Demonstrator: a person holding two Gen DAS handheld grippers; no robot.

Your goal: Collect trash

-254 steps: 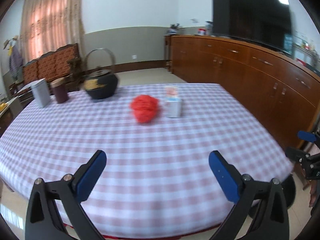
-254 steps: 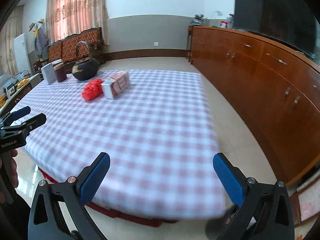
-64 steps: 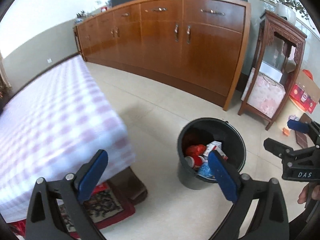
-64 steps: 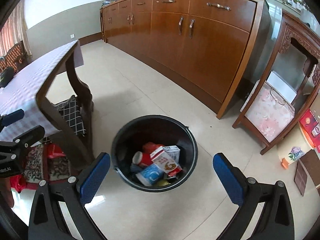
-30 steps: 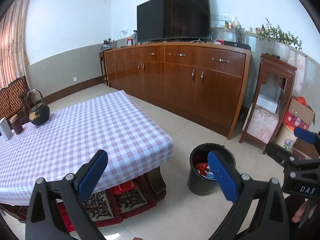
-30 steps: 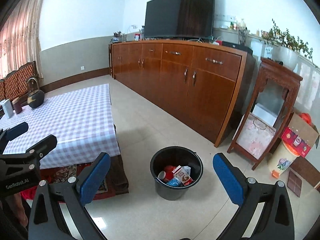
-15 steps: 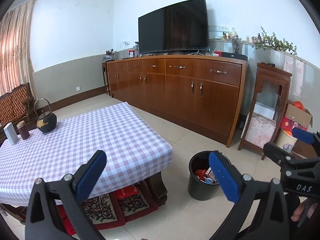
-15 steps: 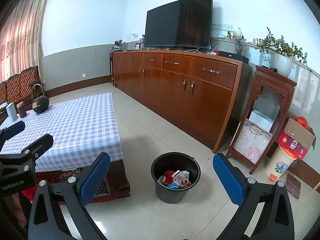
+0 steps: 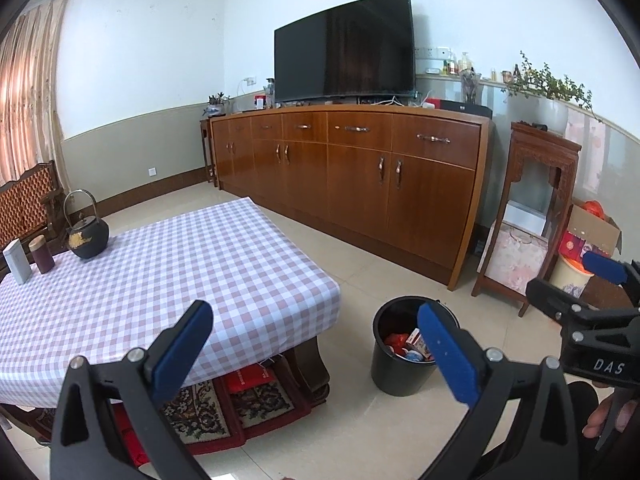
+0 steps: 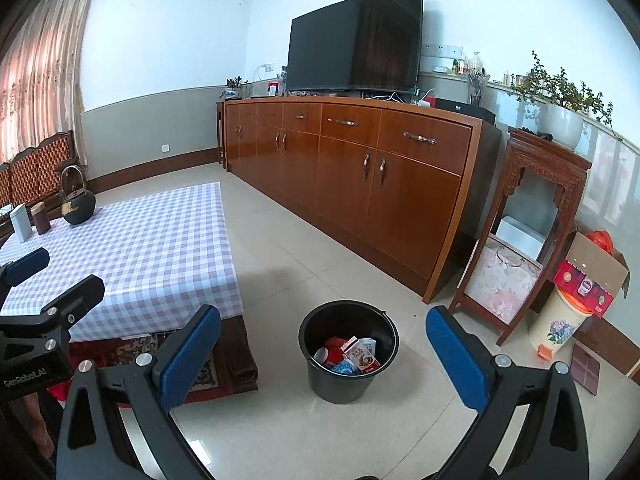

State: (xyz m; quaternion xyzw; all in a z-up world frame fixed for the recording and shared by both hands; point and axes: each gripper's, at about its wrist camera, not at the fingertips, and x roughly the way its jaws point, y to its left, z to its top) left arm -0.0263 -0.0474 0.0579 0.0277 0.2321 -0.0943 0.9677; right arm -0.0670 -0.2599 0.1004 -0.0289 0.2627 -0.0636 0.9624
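Note:
A black bucket stands on the tiled floor, right of the table. Inside it lie a red crumpled wad, a small carton and other scraps. In the left wrist view the same bucket sits behind my right fingertip. My left gripper is open with nothing between its fingers, held high above the table's corner. My right gripper is also open and empty, well above and in front of the bucket. Each gripper shows at the edge of the other's view.
A low table with a checked cloth carries a black kettle and two tins at its far left end. A long wooden sideboard with a TV lines the far wall. A carved stand and a cardboard box stand at right.
Both grippers have risen and drawn back from just over the bucket to a high, wide view of the room. The red wad and carton once on the table now lie in the bucket.

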